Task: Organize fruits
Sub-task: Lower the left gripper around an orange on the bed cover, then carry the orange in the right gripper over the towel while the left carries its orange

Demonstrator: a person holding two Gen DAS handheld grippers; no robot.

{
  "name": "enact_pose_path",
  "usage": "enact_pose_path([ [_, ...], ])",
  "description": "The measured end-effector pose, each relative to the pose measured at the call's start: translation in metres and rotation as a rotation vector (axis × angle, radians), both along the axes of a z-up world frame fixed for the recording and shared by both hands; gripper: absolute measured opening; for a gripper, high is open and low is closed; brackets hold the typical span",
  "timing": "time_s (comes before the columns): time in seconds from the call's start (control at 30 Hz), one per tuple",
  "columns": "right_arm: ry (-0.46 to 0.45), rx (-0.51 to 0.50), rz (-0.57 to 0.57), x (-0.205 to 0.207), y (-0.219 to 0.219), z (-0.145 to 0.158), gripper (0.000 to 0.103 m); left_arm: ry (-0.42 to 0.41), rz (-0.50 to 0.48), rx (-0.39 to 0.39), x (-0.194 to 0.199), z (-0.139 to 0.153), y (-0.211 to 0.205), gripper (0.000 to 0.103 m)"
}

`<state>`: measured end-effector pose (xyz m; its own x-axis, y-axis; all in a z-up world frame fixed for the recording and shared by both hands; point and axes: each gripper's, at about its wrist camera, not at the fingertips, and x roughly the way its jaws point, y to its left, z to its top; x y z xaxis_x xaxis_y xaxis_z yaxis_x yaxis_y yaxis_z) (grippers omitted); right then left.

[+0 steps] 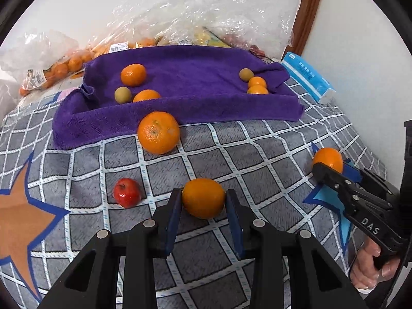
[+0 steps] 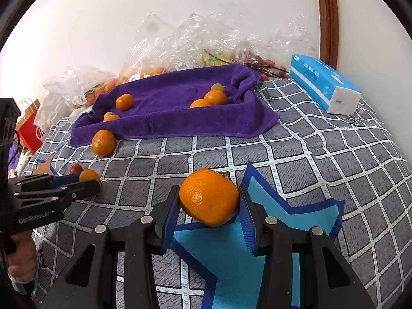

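- My left gripper [image 1: 203, 200] had its blue ribbed pads [image 1: 173, 221] clamped against both sides of a smooth, oval orange [image 1: 203, 197], which sat low over the checked cloth [image 1: 257, 154] near its front edge.
- My right gripper [image 2: 209, 203] was clenched on a dimpled, round mandarin [image 2: 209, 197], above a light-blue star patch [image 2: 231, 252] sewn into the cloth.
- A small glossy red apple [image 1: 127, 192] lay on the cloth just left of the left gripper.
- The cloth was grey, woven, crossed by white lines; an orange star patch [image 1: 23, 208] marked its left edge.
- Further back, a large pebbled orange [image 1: 158, 131] touched the front rim of a purple terry towel [image 1: 195, 108], draped into a shallow tray shape.
- Inside the towel I saw small oranges [image 1: 133, 74] and two olive-green round fruits [image 1: 122, 94], grouped at its left and right ends.
- A blue tissue pack [image 2: 323, 83] lay at the cloth's far right corner.
- Crinkled clear bags of fruit [image 1: 64, 67] lined the white wall behind, by a brown wooden frame [image 2: 328, 18].
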<state>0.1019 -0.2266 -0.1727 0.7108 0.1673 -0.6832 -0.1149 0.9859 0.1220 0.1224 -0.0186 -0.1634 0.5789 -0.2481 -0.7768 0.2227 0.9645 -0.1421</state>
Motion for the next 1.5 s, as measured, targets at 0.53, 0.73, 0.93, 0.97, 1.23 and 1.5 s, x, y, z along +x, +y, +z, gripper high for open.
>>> enact_pose_path([
  [0.53, -0.005, -0.042, 0.003, -0.001, 0.006, 0.000, 0.043, -0.089, -0.022, -0.120, -0.012, -0.003, 0.014, 0.033],
  [0.73, -0.030, -0.009, -0.006, -0.006, 0.000, 0.002, 0.043, -0.117, -0.041, -0.129, -0.016, 0.001, 0.012, 0.033],
  [0.93, -0.020, -0.031, 0.006, -0.003, 0.004, 0.002, 0.043, -0.132, -0.035, -0.161, -0.017, 0.008, 0.019, 0.033],
  [0.97, -0.021, -0.038, 0.007, -0.003, 0.006, 0.003, 0.043, -0.120, -0.009, -0.148, -0.016, 0.009, 0.021, 0.033],
  [1.23, -0.058, -0.020, 0.056, 0.005, 0.019, 0.026, 0.043, -0.130, 0.052, -0.176, -0.014, 0.035, 0.041, 0.033],
  [1.5, -0.099, -0.014, 0.065, 0.019, 0.024, 0.048, 0.043, -0.153, 0.095, -0.188, -0.003, 0.049, 0.055, 0.033],
])
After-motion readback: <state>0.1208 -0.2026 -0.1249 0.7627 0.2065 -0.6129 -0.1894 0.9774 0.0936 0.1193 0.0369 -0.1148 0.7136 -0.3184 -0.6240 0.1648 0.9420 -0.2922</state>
